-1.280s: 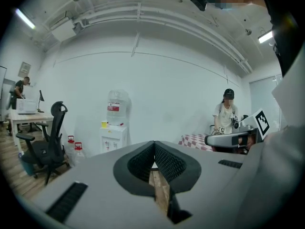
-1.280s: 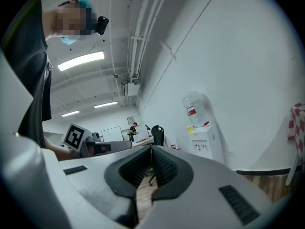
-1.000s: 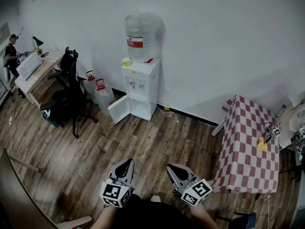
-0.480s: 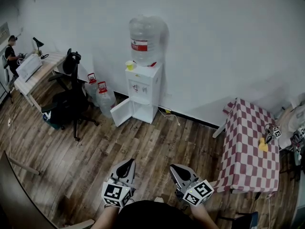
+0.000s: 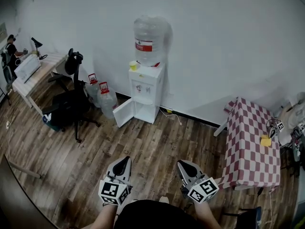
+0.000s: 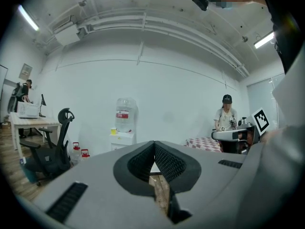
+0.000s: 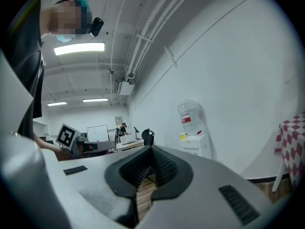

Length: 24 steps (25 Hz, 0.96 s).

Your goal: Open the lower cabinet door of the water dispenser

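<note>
1. The water dispenser (image 5: pixel 145 90) stands in the upper centre of the head view, a slim white tower backed against a white wall. A large clear bottle (image 5: pixel 151 38) with a red label is upended on top, and a small yellow cup (image 5: pixel 134 66) sits beside the bottle's neck.
2. The lower cabinet door (image 5: pixel 123 113) stands wide open. It is attached at the cabinet's left side, its free edge swung out toward the lower left of the frame, and the pale compartment behind it is exposed.
3. The dispenser's long axis runs upright and its front faces down the frame toward the camera. The door panel is upright too.
4. Two spare bottles (image 5: pixel 102 95) with red caps stand on the wooden floor just left of the dispenser, with a black office chair (image 5: pixel 70 99) beyond them.
5. A surface (image 5: pixel 252 147) draped in red-and-white checks fills the right of the frame.
6. The left gripper (image 5: pixel 125 159) and right gripper (image 5: pixel 183 164) hover at the bottom edge, well apart from the dispenser. In their own views, the left gripper (image 6: pixel 154 145) and right gripper (image 7: pixel 151 151) each have their ribbed pads pressed together with nothing between them.
</note>
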Tool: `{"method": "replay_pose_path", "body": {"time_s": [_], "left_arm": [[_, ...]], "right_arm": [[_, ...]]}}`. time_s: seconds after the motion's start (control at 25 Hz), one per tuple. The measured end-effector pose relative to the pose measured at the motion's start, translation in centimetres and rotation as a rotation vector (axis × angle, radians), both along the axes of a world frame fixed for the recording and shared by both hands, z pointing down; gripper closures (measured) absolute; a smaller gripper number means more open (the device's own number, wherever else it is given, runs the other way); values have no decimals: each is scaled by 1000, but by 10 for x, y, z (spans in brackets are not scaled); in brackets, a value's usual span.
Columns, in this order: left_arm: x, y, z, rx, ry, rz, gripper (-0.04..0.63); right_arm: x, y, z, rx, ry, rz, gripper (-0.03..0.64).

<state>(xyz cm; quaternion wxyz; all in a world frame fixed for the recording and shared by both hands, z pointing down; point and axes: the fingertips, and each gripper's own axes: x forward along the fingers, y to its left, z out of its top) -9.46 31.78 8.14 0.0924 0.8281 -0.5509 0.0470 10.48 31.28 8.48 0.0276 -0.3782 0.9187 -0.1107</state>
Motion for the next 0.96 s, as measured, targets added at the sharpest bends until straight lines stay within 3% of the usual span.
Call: {"method": "replay_pose_path", "body": {"time_s": [0.4,0.96], "left_arm": [[-50,13,6,-10,6,8,581],[-45,12,6,-16,21,19,581]], "right_arm": [[-30,12,4,-8,17,53,594],[-31,14,1,-3,46,48,594]]}}
